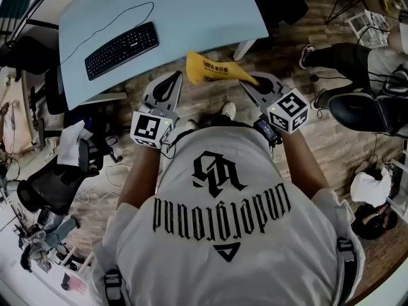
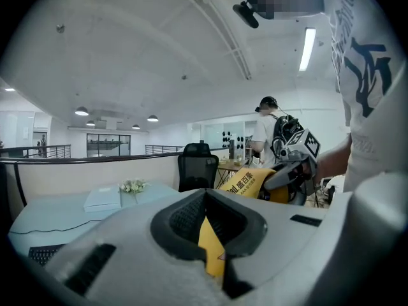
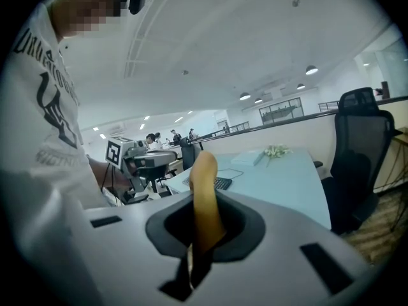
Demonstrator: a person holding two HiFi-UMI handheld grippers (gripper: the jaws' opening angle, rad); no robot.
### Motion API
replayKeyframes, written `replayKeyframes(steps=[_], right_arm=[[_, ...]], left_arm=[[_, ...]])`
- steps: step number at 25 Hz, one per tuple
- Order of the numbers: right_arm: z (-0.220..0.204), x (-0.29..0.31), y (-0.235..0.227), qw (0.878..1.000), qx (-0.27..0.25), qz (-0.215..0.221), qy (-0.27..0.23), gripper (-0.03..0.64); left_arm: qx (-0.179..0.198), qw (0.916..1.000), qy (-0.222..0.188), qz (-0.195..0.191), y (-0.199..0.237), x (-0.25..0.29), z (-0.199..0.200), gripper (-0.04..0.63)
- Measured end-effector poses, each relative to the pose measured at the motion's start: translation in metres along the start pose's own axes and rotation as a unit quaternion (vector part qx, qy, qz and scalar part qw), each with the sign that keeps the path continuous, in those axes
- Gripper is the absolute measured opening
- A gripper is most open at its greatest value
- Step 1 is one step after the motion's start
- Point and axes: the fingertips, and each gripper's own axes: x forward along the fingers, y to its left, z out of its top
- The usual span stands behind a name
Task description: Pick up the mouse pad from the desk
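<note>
The yellow mouse pad hangs in the air over the floor, off the pale blue desk, stretched between my two grippers. My left gripper is shut on its left end; in the left gripper view a yellow corner sits pinched between the jaws of that gripper. My right gripper is shut on the right end. In the right gripper view the mouse pad stands up out of the closed jaws of that gripper. The printed side of the mouse pad shows beside the right gripper.
A black keyboard with its cable lies on the desk, with a white book and flowers farther back. A black office chair stands at the left. Another person sits at the right on the wooden floor area.
</note>
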Motion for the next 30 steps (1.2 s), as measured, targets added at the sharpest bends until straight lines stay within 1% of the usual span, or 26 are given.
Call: replayKeyframes(steps=[2, 6, 12, 20, 25, 30], right_arm=[[0.002, 0.004, 0.012, 1.000, 0.002, -0.006, -0.002, 0.023], [0.004, 0.014, 0.042, 1.000, 0.001, -0.014, -0.011, 0.023], [-0.001, 0.030, 0.092, 0.999, -0.005, -0.026, -0.019, 0.023], [-0.014, 0.043, 0.158, 0.998, -0.002, -0.050, -0.033, 0.024], [-0.015, 0.044, 0.191, 0.996, -0.002, -0.071, -0.050, 0.025], [-0.016, 0.047, 0.218, 0.995, -0.008, -0.082, -0.057, 0.025]], left_arm=[[0.007, 1.0000, -0.002, -0.007, 0.002, -0.011, 0.001, 0.008], [0.007, 0.9999, -0.009, -0.011, 0.010, -0.044, 0.000, 0.008], [-0.004, 0.9998, -0.018, -0.003, 0.025, -0.104, -0.006, 0.008], [-0.004, 0.9995, -0.027, -0.016, 0.033, -0.175, -0.018, 0.008], [-0.004, 0.9989, -0.038, -0.029, 0.035, -0.206, -0.024, 0.008], [-0.015, 0.9981, -0.048, -0.035, 0.041, -0.226, -0.030, 0.008]])
